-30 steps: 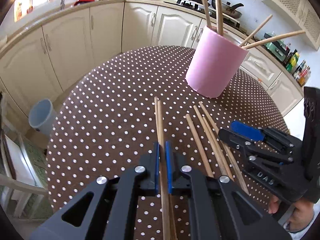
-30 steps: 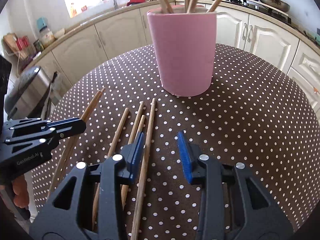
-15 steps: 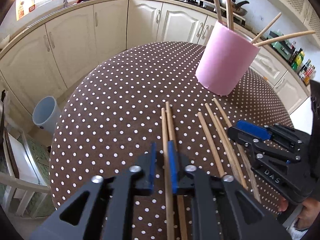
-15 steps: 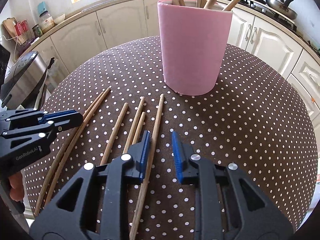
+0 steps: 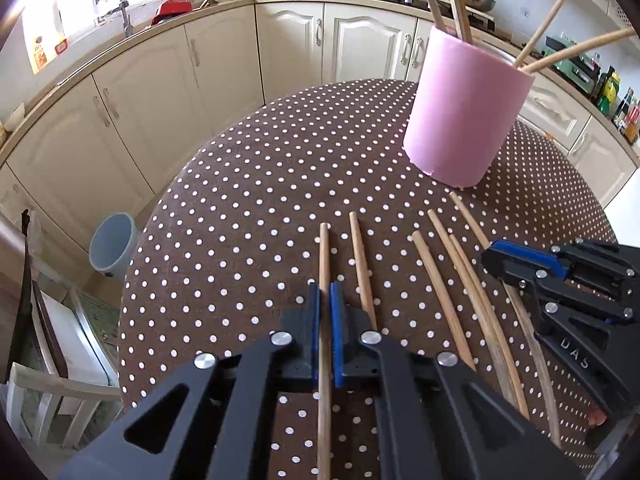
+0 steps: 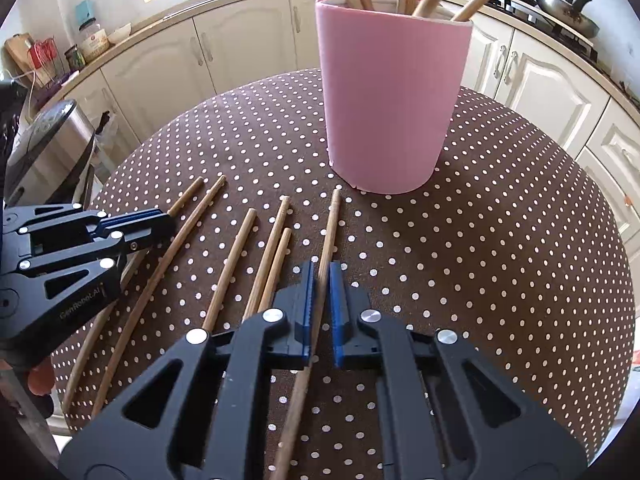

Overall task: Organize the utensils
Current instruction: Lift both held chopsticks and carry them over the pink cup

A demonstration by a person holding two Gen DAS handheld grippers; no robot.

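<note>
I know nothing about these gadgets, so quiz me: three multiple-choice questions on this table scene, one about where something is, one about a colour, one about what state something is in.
1. Where does the pink cup stand?
A. on the dotted tablecloth, beyond the loose chopsticks
B. on the kitchen counter
C. on the floor by the bin

2. What colour are the pads on the gripper fingers?
A. red
B. blue
C. yellow

3. What is the right gripper doing?
A. open wide above a bare patch of cloth
B. closed on one chopstick
C. holding the cup by its rim

Answers:
1. A: the cup sits on the tablecloth, with the chopsticks lying nearer the camera.
2. B: the pads are plainly blue in both views.
3. B: the rightmost chopstick runs between the closed pads; the left gripper likewise pinches another chopstick.
</note>
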